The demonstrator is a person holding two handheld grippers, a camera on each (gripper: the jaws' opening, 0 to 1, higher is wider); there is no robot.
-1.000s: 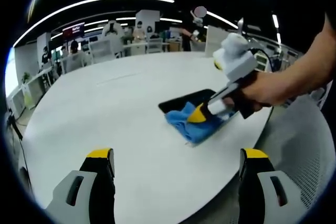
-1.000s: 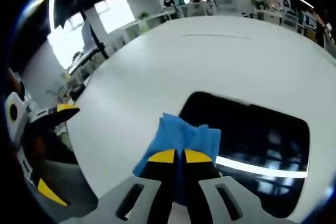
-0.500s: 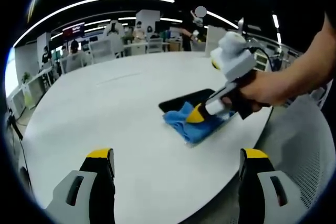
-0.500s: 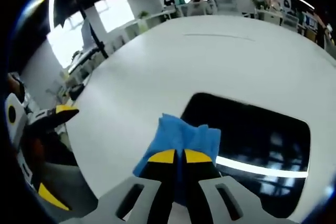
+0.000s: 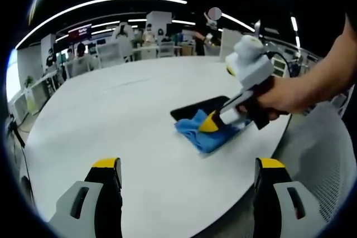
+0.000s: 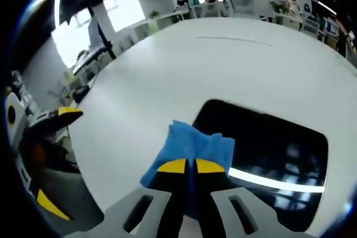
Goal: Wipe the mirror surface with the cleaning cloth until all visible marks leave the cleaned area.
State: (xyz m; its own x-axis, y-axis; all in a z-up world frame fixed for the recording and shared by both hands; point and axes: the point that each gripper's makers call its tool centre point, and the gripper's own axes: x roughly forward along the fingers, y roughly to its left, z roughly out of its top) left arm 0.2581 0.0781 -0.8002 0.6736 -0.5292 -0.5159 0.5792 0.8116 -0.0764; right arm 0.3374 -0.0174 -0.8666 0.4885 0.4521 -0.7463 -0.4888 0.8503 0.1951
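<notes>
A dark rectangular mirror (image 6: 268, 160) lies flat on the round white table (image 6: 184, 71) and reflects ceiling lights. A blue cleaning cloth (image 6: 192, 146) rests over the mirror's near-left corner, and my right gripper (image 6: 191, 166) is shut on it. In the left gripper view the same cloth (image 5: 203, 135) covers most of the mirror (image 5: 195, 108), with the right gripper (image 5: 211, 124) pressing on it, held by a person's hand (image 5: 284, 101). My left gripper (image 5: 187, 165) stands open over the table's near edge, well apart from the cloth.
The left gripper (image 6: 53, 124) shows at the left edge of the right gripper view, off the table's rim. Desks, chairs and people (image 5: 78, 57) stand at the far side of the room. A grey meshed floor (image 5: 329, 160) lies beyond the table's right edge.
The right gripper and cloth have shifted slightly over the mirror's corner. The left gripper has stayed where it was, open.
</notes>
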